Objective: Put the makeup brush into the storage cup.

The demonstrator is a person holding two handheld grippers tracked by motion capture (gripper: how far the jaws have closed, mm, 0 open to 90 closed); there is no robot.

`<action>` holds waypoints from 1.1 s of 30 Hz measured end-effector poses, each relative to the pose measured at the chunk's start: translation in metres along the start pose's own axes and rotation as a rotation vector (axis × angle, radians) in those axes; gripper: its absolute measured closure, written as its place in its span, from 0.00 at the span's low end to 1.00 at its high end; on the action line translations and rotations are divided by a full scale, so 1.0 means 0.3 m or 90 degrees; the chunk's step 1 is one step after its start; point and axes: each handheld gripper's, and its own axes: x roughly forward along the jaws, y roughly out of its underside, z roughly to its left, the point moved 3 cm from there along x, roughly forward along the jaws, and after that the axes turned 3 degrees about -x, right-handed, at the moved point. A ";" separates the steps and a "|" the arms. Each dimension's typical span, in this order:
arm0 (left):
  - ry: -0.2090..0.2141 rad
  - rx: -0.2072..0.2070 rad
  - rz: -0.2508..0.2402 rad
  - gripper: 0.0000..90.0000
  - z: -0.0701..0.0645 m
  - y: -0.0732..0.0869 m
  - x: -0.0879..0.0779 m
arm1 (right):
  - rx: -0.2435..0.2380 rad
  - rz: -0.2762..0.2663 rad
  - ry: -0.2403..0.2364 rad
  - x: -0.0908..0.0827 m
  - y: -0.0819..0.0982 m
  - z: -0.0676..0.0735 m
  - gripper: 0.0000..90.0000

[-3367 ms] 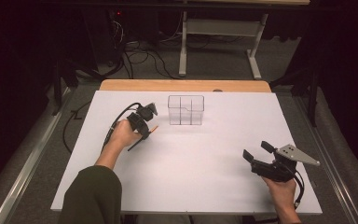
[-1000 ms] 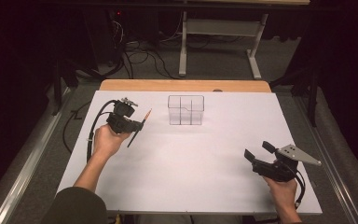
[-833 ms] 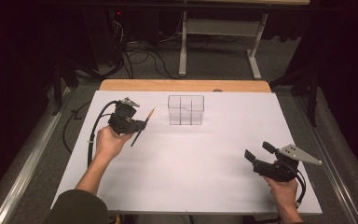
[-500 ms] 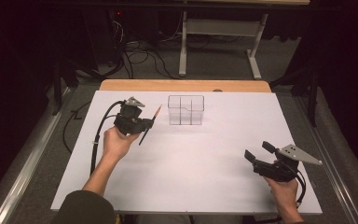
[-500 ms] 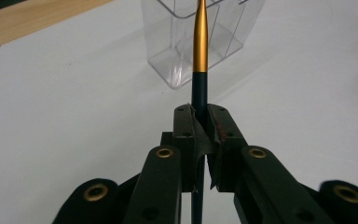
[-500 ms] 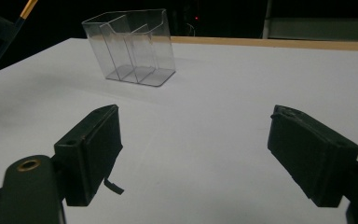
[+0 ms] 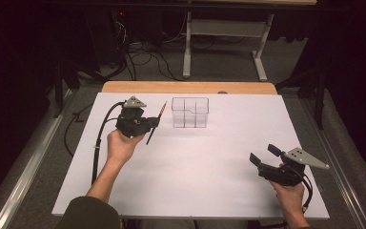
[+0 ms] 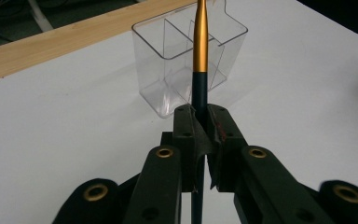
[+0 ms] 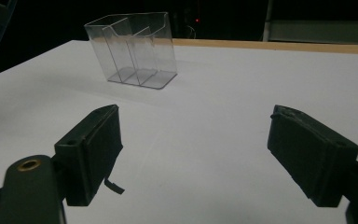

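- Now, left gripper (image 7: 153, 125) sits up off the desk (image 7: 209, 181) at far-left, jaws clamped tight on a pen (image 7: 156, 123).
- Pen: dark lower barrel, gold/orange upper part; in high view it runs slanted, orange tip (image 7: 163, 107) pointing up-right toward the organizer, dark end below the jaws.
- Left gripper view: pen (image 8: 200, 51) stands straight up btwn the two black pads, gold part lined up w/ the clear organizer (image 8: 168, 70) behind it; top end runs out of the picture.
- Clear organizer (image 7: 190, 112) = see-through plastic box w/ dividers, several compartments, upright on the white desk near the far edge, just right of the pen tip. Pen not inside it, tip near but apart.
- Right gripper (image 7: 263, 159) at near-right of desk, held in right hand (image 7: 290, 198), well apart from organizer; jaws spread wide, nothing btwn them.
- Right gripper view: both black pads wide apart over bare white desk, organizer (image 9: 133, 51) farther off at upper left.
- Left hand (image 7: 120, 145) grips the left gripper body from below; black cable (image 7: 97, 143) trails down-left along the forearm.
- Wooden strip (image 7: 190, 87) along far desk edge.
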 end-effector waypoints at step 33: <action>0.016 0.015 -0.054 0.92 -0.067 -0.124 0.132 | -0.008 0.002 -0.006 0.005 -0.003 0.004 0.21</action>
